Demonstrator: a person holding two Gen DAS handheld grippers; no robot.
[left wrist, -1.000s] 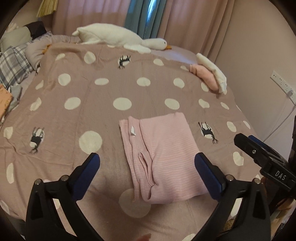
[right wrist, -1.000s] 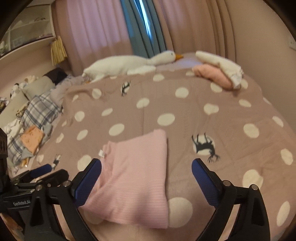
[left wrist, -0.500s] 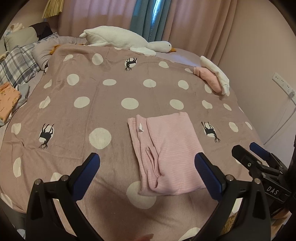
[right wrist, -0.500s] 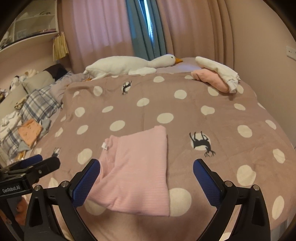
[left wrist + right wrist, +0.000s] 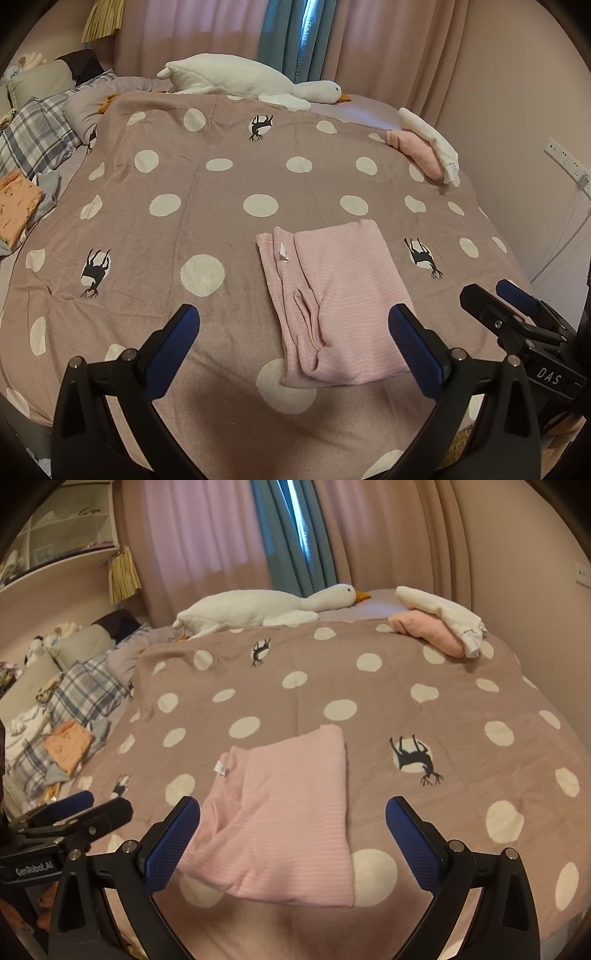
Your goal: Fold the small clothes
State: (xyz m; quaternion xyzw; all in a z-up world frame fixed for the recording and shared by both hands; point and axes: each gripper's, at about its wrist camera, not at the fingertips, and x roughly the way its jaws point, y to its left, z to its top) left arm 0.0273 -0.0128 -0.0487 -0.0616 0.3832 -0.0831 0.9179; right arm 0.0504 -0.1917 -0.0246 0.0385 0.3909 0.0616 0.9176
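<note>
The pink garment (image 5: 340,295) is lying folded into a rectangle on the dotted blanket (image 5: 207,206), near the bed's front edge and right of centre. Its long axis is running away from the cameras, toward the plush goose (image 5: 251,79) at the far side. A white label (image 5: 283,253) is showing near its far left corner, where 1 layer is sticking out past the top fold.

The left gripper (image 5: 293,334) is hanging above the blanket with its jaws spread wide and nothing between them. The garment is sitting ahead of it and slightly to its right, its near edge reaching between the 2 blue pads (image 5: 413,341).

The right gripper (image 5: 291,825) is likewise spread and empty. From its view the garment (image 5: 284,812) is lying straight ahead and a little left, with the near edge framed by both fingers, so this gripper is looking the better centred of the 2, though neither is touching cloth.

By my judgement the fold is looking close to finished. Any further halving is likely turning on that axis: the near short edge is the one within reach of both grippers, to be carried away toward the far edge.

A stack of pink and white clothes (image 5: 439,627) is sitting at the far right corner, well apart.
</note>
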